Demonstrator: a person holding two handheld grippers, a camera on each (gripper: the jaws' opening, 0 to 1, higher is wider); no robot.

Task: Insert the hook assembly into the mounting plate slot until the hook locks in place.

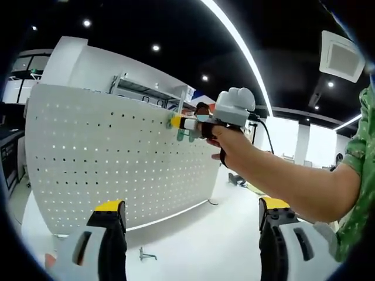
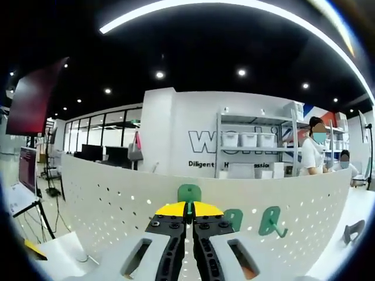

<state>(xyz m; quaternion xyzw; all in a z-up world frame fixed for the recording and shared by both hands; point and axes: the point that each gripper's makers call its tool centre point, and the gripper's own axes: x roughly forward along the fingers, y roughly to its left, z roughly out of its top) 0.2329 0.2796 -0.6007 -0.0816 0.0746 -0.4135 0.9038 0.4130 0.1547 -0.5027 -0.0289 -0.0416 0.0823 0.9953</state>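
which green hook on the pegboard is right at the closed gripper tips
The leftmost green hook, standing just above the right gripper tips. The other two green hooks hang further right.

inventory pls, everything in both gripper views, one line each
pegboard: 1, white, perforated, upright on the table
green hooks: 3 seen in right gripper view, on the pegboard; one sits just above the right gripper's tips
loose hook: 1, grey, on the table below the pegboard
table: 1, white
shelving: 1 unit, white bins, background
people: 2, background right
left gripper: 1, yellow-tipped, jaws wide apart, empty
right gripper: 1, yellow-tipped, jaws together at a green hook; grip unclear
hand: 1, holding the right gripper
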